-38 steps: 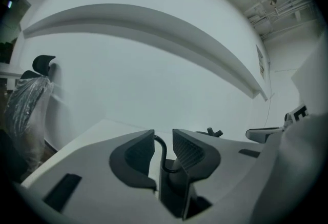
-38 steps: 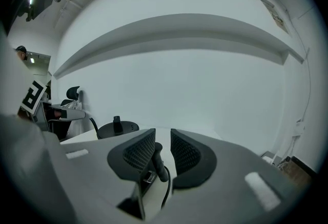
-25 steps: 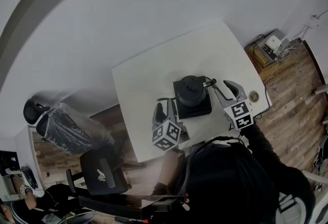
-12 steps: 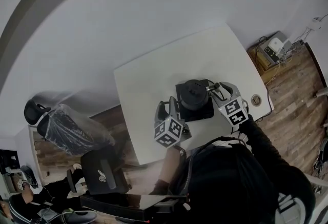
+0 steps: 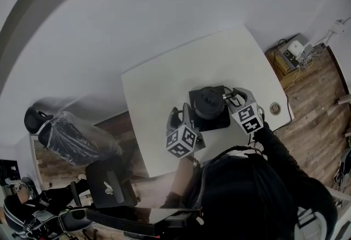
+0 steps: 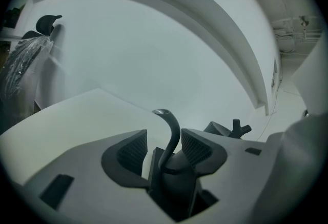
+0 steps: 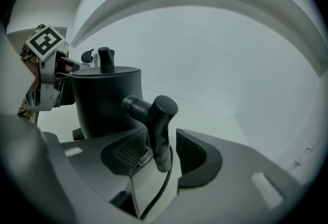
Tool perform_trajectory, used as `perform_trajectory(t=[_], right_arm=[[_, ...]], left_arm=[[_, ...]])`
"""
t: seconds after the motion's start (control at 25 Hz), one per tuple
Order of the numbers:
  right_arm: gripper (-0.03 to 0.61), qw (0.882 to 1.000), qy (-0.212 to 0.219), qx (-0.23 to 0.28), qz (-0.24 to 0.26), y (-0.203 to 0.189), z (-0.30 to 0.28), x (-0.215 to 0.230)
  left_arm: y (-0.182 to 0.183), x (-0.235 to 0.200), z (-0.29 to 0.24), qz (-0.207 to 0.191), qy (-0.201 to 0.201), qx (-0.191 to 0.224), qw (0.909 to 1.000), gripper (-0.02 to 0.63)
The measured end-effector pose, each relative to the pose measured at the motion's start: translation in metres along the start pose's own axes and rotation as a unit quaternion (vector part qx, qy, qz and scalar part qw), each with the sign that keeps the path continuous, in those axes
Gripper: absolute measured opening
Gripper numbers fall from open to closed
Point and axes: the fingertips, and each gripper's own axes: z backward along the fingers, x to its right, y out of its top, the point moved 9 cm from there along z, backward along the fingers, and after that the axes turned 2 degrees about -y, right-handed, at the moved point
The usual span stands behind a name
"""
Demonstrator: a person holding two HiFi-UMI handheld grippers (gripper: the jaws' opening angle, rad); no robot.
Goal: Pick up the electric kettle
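Note:
A black electric kettle (image 5: 208, 100) stands on its square black base (image 5: 220, 121) near the front of the white table (image 5: 164, 82). My left gripper (image 5: 181, 116) is at the kettle's left side. In the left gripper view its jaws (image 6: 164, 148) stand apart, with the thin curved spout (image 6: 172, 133) rising between them, nearer the right pad. My right gripper (image 5: 233, 97) is at the kettle's right side. In the right gripper view the kettle body (image 7: 105, 100) is close ahead, and the T-shaped handle (image 7: 160, 125) hangs between the open jaws (image 7: 159, 151) with a gap on the right.
A thin black cord (image 7: 160, 189) runs down between the right jaws. A round grommet (image 5: 275, 107) sits at the table's right front corner. On the floor are a black chair (image 5: 109, 187), a plastic-wrapped bundle (image 5: 71, 137) and a box of devices (image 5: 290, 49).
My right gripper has moved left and down, closing in on the kettle's handle. The left gripper has barely shifted. The kettle stays on its base.

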Motion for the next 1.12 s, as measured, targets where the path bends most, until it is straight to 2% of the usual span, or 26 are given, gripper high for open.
perform_trajectory(t=[0.2,0.28,0.68,1.12], right_arm=[[0.158,1.000,-0.012,-0.006,-0.006,-0.003,0.000,0.002],[0.138,1.000,-0.017,-0.006,-0.006,-0.003,0.000,0.003],[0.103,1.000,-0.024,-0.012,-0.003,0.000,-0.002,-0.001],[0.101,0.999,-0.038,-0.018,-0.007,0.001,-0.001,-0.004]], left_arm=[[0.000,0.001,0.002,-0.004,0.004,0.010,0.9999,0.206],[0.001,0.001,0.002,-0.003,0.004,0.011,0.9999,0.155],[0.002,0.008,0.000,-0.031,-0.007,0.008,0.9995,0.048],[0.003,0.014,0.000,-0.085,0.018,-0.009,0.9962,0.032]])
